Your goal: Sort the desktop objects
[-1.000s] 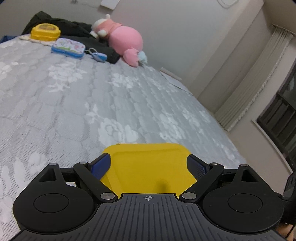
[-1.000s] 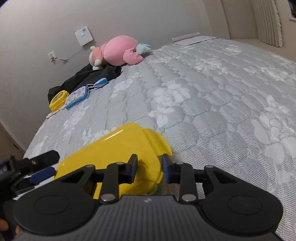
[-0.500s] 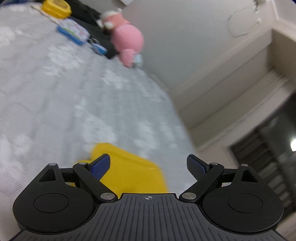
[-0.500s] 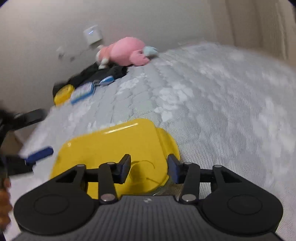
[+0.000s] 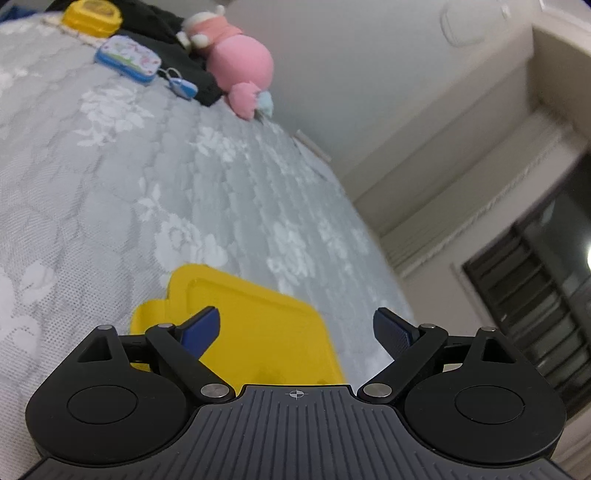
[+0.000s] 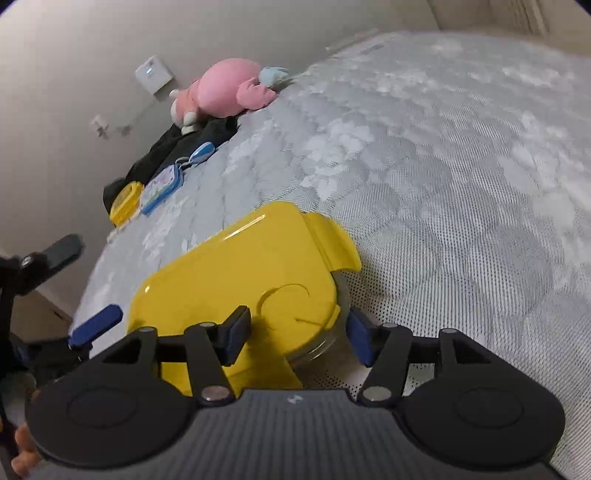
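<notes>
A clear container with a yellow lid (image 6: 236, 280) lies on the grey quilted bed (image 6: 443, 177) near its front edge. My right gripper (image 6: 297, 336) straddles the lid's near right corner and its jaws are opening; the pads stand off the lid. In the left wrist view the same yellow lid (image 5: 258, 325) sits low and left of centre. My left gripper (image 5: 301, 328) is open wide, one finger over the lid and the other past its right edge. The left gripper (image 6: 79, 288) also shows at the left edge of the right wrist view.
At the far end of the bed lie a pink plush toy (image 5: 240, 62), a black garment (image 5: 173, 70), a blue patterned tin (image 5: 127, 59), a small yellow box (image 5: 92, 16) and a blue key fob (image 5: 181, 85). The bed drops off at the right (image 5: 388, 258).
The right jaws have widened off the lid's corner. The left gripper, which framed the container squarely, has rolled and swung right, so the container now sits to its left.
</notes>
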`<state>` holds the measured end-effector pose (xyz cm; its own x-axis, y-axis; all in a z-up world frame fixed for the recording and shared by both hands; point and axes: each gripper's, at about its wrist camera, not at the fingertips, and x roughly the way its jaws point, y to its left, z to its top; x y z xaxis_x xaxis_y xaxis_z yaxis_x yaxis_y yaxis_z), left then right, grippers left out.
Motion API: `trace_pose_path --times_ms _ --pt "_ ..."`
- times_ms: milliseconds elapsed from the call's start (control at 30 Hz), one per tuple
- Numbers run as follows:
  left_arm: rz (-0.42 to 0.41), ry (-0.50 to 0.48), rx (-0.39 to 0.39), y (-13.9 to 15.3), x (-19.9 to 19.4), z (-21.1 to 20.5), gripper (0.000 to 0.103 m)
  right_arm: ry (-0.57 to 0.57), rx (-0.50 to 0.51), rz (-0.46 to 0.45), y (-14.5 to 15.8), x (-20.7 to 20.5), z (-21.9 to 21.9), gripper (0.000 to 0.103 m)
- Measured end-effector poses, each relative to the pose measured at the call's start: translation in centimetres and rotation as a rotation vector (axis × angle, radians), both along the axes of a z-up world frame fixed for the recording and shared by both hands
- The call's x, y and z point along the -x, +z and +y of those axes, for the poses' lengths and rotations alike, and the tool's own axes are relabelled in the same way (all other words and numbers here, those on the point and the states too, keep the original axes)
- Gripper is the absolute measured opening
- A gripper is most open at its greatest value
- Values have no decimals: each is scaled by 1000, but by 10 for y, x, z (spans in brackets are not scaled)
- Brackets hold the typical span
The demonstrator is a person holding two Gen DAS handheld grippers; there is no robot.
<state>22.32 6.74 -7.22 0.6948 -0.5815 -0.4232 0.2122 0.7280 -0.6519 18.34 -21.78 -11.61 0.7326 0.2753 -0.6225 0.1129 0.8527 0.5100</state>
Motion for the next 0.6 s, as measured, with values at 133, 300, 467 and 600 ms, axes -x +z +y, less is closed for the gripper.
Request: trace_pose_path --times_ms 133,300,467,600 --pt "31 17 -2 -6 -3 4 93 -2 14 4 1 3 5 61" --pt "33 37 4 -7 -2 7 93 -27 49 12 8 3 5 56" --pt "31 37 29 -8 2 0 93 -105 278 -208 42 18 15 63" --pt "37 72 -79 -12 7 -13 80 65 367 -303 47 4 42 31"
